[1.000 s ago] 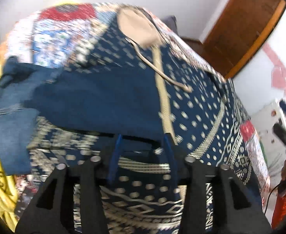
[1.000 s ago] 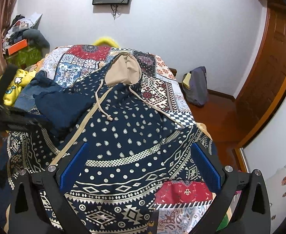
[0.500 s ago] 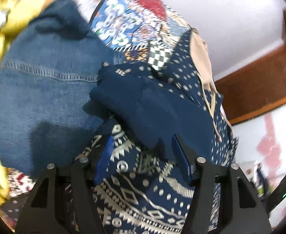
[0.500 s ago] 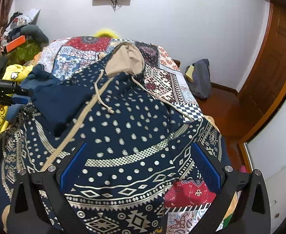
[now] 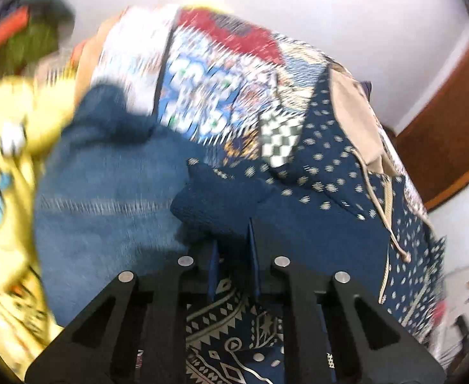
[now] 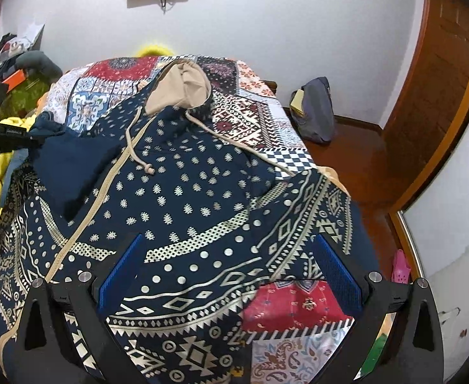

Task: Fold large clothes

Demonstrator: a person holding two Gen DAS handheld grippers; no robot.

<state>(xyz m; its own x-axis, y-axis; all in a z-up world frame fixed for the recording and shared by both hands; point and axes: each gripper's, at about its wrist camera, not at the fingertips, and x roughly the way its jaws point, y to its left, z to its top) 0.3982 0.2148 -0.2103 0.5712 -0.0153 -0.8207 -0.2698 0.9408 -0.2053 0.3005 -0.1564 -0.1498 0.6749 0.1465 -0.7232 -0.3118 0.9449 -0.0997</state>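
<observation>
A navy hoodie [image 6: 183, 192] with cream patterns, a beige hood [image 6: 183, 84] and drawstrings lies spread on the bed. Its plain navy inner flap [image 6: 71, 172] is turned over at the left. My left gripper [image 5: 234, 249] sits at the edge of that navy flap [image 5: 285, 217], jaws nearly together with fabric between them; it also shows at the left edge of the right wrist view [image 6: 7, 134]. My right gripper [image 6: 231, 275] is wide open and empty above the hoodie's lower part.
A patchwork bedspread [image 6: 250, 118] covers the bed. Denim jeans [image 5: 106, 211] and a yellow garment [image 5: 0, 192] lie at the left side. A grey bag [image 6: 317, 108] sits on the floor by the wall. A wooden door [image 6: 442, 89] stands right.
My left gripper's jaws have narrowed around the edge of the navy flap and the view has swung. My right gripper has held nearly still, staying open.
</observation>
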